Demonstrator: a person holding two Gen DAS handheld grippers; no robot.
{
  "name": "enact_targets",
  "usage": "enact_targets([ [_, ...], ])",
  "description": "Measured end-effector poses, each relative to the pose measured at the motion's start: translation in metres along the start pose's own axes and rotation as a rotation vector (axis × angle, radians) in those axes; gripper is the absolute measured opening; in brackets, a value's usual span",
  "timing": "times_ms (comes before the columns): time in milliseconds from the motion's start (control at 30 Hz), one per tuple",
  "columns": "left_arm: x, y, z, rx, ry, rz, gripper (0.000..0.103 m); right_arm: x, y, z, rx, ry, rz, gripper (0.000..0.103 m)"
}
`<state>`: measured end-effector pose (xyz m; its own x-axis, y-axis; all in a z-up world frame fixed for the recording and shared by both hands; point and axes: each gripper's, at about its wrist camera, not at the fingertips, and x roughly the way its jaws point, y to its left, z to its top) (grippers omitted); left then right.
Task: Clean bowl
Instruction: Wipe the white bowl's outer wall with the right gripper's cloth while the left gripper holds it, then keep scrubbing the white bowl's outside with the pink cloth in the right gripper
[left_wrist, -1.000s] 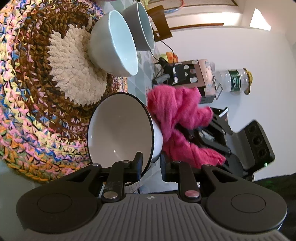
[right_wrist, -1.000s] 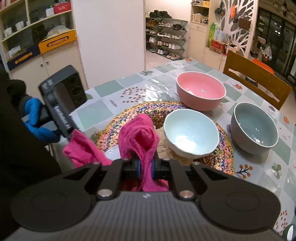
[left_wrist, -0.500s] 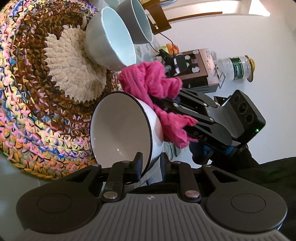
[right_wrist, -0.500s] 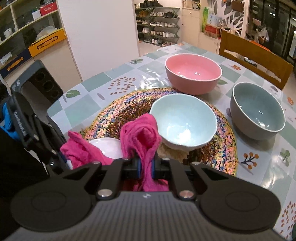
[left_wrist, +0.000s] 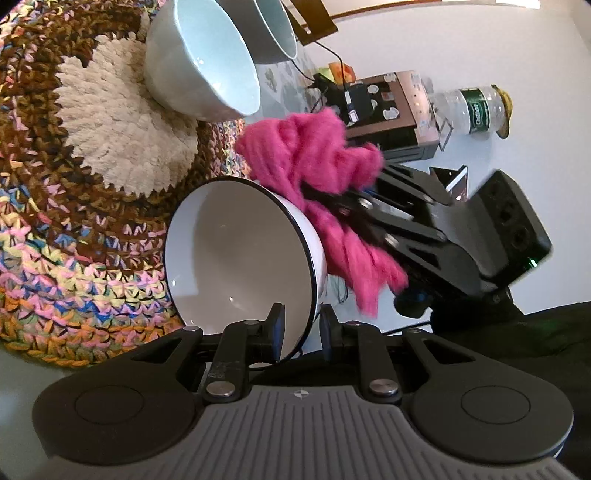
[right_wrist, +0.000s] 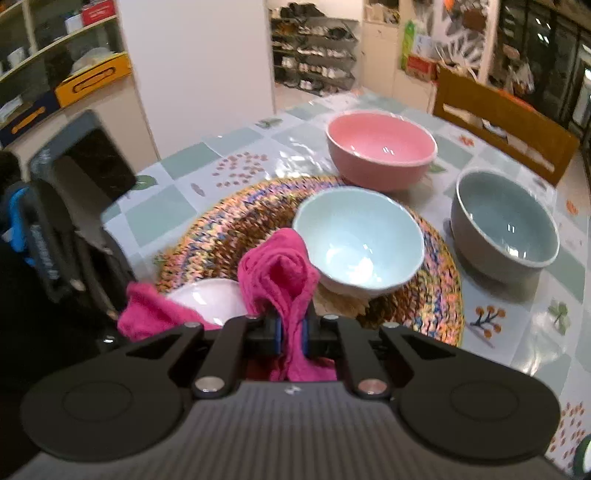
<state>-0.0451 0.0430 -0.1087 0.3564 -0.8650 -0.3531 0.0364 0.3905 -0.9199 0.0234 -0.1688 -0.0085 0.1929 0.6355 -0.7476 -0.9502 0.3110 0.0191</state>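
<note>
My left gripper (left_wrist: 301, 328) is shut on the rim of a white bowl with a black rim (left_wrist: 240, 251), holding it tilted above the woven mat (left_wrist: 55, 229). My right gripper (right_wrist: 291, 332) is shut on a magenta cloth (right_wrist: 280, 273). In the left wrist view the cloth (left_wrist: 325, 177) presses against the bowl's outer side and upper rim, with the right gripper body behind it. The white bowl (right_wrist: 207, 301) shows partly in the right wrist view, just left of the cloth.
A light blue bowl (right_wrist: 358, 240) sits on the mat's middle. A pink bowl (right_wrist: 380, 147) and a grey bowl (right_wrist: 506, 218) stand on the tiled tablecloth beyond. A wooden chair (right_wrist: 509, 118) is at the far edge. A box and plastic bottle (left_wrist: 476, 107) lie beyond.
The right gripper with the cloth has moved in against the bowl's outer side near the rim. The left gripper keeps its hold on the bowl, which has shifted slightly over the mat.
</note>
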Motion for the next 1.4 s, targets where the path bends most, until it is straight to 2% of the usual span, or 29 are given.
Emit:
enact_targets([
  [467,0.005,0.0,-0.004,-0.001,0.033,0.006,0.022,-0.035,0.029,0.009,-0.247,0.045,0.11,0.01],
  [600,0.003,0.0,-0.008,0.004,0.037,0.015,0.022,-0.029,0.027,0.017,-0.291,0.074,0.105,0.01],
  [767,0.0,-0.001,-0.011,0.006,0.03,0.022,0.022,-0.017,0.017,0.023,-0.277,0.093,0.107,0.01],
  [1400,-0.02,0.001,-0.025,-0.008,-0.018,0.034,0.025,0.034,-0.02,0.013,-0.067,0.134,0.107,0.01],
])
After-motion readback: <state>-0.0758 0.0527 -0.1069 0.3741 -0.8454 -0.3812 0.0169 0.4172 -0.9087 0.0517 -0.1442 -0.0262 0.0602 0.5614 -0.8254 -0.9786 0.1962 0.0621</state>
